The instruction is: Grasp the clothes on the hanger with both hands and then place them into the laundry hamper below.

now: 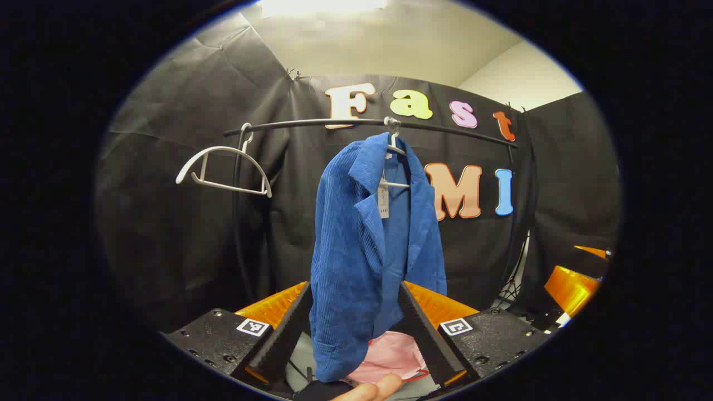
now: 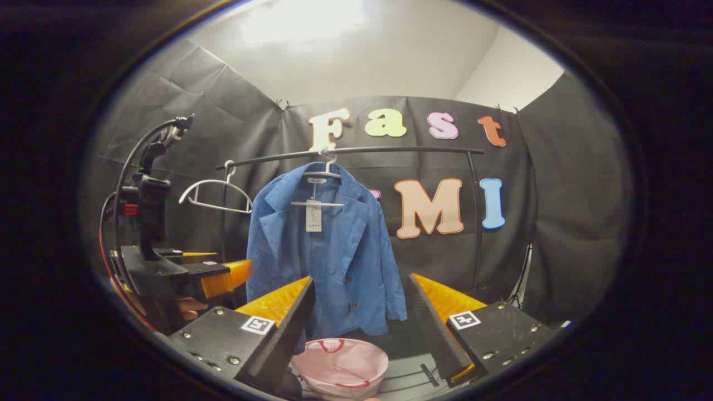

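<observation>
A blue corduroy jacket [image 1: 356, 250] hangs on a white hanger [image 1: 395, 149] from a black rail [image 1: 312, 122]. My left gripper [image 1: 355, 289] is open, and the jacket's lower half hangs between its spread fingers; I cannot tell whether they touch the cloth. Under the hem sits the pink laundry hamper [image 1: 392, 356]. In the right gripper view the jacket [image 2: 323, 256] hangs farther off, above the hamper [image 2: 340, 365]. My right gripper [image 2: 361, 281] is open and holds nothing. The left gripper [image 2: 223, 275] is held by a hand just left of the jacket.
An empty white hanger [image 1: 223, 148] hangs at the rail's left end, also seen in the right gripper view [image 2: 217, 181]. The rail's black upright [image 2: 478, 223] stands to the right. The right gripper [image 1: 574, 284] shows at the far right of the left gripper view.
</observation>
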`<state>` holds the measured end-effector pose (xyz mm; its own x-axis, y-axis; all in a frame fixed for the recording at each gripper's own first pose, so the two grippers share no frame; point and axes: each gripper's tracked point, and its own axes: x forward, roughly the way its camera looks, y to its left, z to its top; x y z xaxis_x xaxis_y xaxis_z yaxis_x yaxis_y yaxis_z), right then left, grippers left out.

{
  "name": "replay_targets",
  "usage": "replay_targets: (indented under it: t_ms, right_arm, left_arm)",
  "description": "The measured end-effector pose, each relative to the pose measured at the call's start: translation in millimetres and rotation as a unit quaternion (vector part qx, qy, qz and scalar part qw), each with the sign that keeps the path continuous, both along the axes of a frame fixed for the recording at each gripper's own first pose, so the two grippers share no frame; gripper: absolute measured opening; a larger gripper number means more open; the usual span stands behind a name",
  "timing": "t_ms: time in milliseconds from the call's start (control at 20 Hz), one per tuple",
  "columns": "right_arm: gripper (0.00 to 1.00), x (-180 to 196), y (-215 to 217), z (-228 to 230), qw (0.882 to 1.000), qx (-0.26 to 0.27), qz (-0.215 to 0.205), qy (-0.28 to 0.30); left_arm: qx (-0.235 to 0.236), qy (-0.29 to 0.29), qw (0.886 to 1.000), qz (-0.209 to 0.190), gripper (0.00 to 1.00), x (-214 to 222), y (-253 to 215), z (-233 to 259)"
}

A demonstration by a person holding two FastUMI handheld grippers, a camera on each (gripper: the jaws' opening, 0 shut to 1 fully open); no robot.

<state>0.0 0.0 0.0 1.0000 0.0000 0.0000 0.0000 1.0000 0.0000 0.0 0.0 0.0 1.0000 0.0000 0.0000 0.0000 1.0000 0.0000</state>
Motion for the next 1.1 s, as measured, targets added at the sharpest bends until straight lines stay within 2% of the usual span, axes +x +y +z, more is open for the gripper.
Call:
replay_targets:
  t_ms: [50,100,150,250,300,500,700,750,800,1050,1100]
  right_arm:
    - [0.92,1.3,1.3,1.8,1.0,0.004,0.0,0.0]
    - [0.98,2.2,3.7,1.7,1.0,0.009,0.001,0.0]
    - [0.98,3.2,7.2,1.5,1.0,0.009,0.004,-0.001]
    - [0.98,5.0,11.9,-5.5,1.0,0.002,0.008,0.007]
    - [0.98,2.9,11.2,-10.3,1.0,-0.002,0.006,0.014]
    - [0.98,-2.9,4.7,0.4,1.0,0.007,-0.018,0.009]
    - [0.98,-6.5,11.5,2.6,1.0,0.008,-0.005,0.002]
    - [1.0,-7.5,13.8,4.0,1.0,0.008,0.0,-0.002]
    - [0.98,-7.6,14.5,4.5,1.0,0.007,0.003,-0.004]
    - [1.0,-8.8,13.2,4.3,1.0,0.005,0.002,-0.004]
    - [0.98,-7.6,13.3,4.5,1.0,0.006,0.001,-0.005]
  left_arm:
    - [-0.017,-0.007,1.0,-0.01,0.93,-4.2,-3.0,6.2]
    - [-0.031,-0.014,0.999,-0.019,0.93,-7.8,-5.5,11.8]
    - [-0.034,-0.022,0.999,-0.027,0.93,-9.8,-8.5,17.5]
    - [-0.018,-0.036,0.999,-0.026,0.95,-9.5,-6.8,21.2]
    - [-0.011,-0.04,0.999,-0.025,0.92,-8.9,-7.2,21.3]
    - [-0.013,-0.026,0.999,-0.045,0.92,-13.0,-22.7,13.9]
    - [-0.013,-0.032,0.997,-0.062,0.92,-20.1,-36.0,19.2]
    - [-0.009,-0.037,0.997,-0.061,0.92,-21.2,-36.8,21.7]
    - [-0.005,-0.041,0.998,-0.055,0.92,-22.7,-34.3,22.9]
    - [-0.002,-0.033,0.999,-0.018,0.92,-15.4,-25.7,19.7]
    - [0.001,-0.032,0.999,-0.012,0.92,-12.2,-24.3,19.3]
